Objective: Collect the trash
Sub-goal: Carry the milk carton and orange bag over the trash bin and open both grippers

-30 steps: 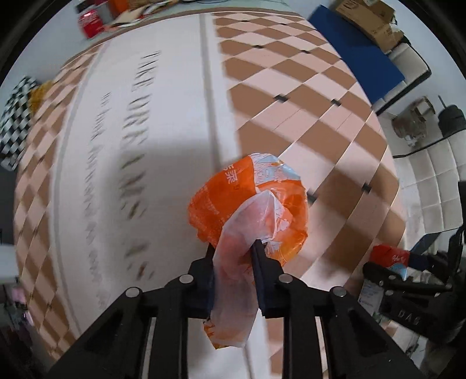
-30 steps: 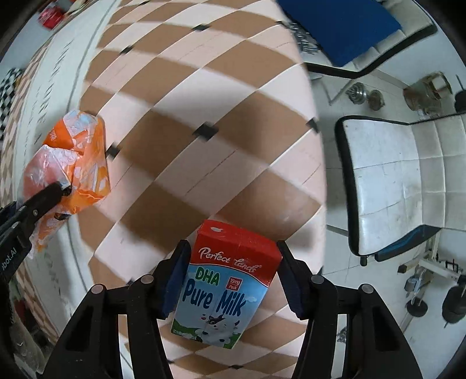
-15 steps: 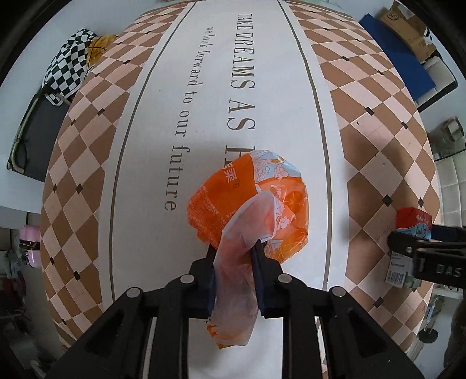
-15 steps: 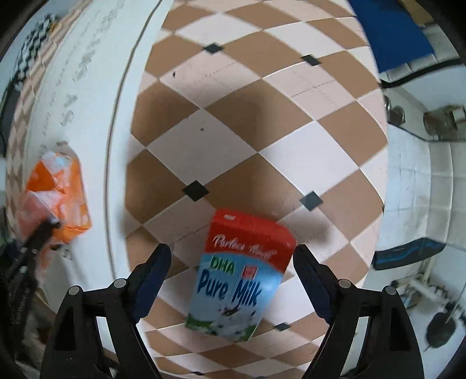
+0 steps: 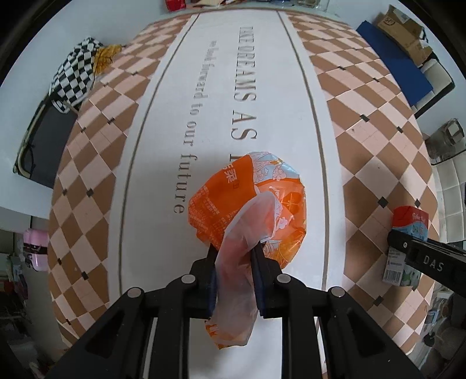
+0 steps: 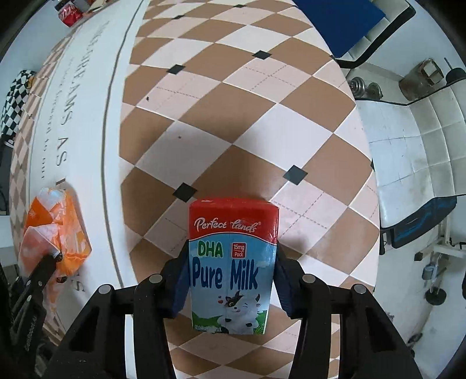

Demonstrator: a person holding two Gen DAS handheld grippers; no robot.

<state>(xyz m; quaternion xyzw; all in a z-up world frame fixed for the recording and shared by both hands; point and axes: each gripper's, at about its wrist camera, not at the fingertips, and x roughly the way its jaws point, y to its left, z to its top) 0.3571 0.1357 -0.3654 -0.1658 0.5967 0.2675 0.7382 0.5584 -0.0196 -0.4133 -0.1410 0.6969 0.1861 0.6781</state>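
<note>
My left gripper (image 5: pixel 234 253) is shut on a crumpled orange plastic wrapper (image 5: pixel 250 204) and holds it above the white lettered strip of the table. The wrapper also shows at the left of the right wrist view (image 6: pixel 55 230). My right gripper (image 6: pixel 231 250) is shut on an upright "Pure Milk" carton (image 6: pixel 231 262), red on top and blue below, above the checkered part of the table. The carton also shows at the right edge of the left wrist view (image 5: pixel 407 239), with the right gripper's arm across it.
A checkered cloth (image 5: pixel 75 78) lies at the table's far left. A red can (image 6: pixel 68 13) stands at the far end. A blue mat (image 5: pixel 393 61) and cardboard boxes (image 5: pixel 404 32) sit off the far right. A white padded bench (image 6: pixel 413 163) is right of the table.
The right gripper opened around the milk carton half a second ago and has closed on it again, with the carton now square between the fingers. The left gripper keeps holding the wrapper.
</note>
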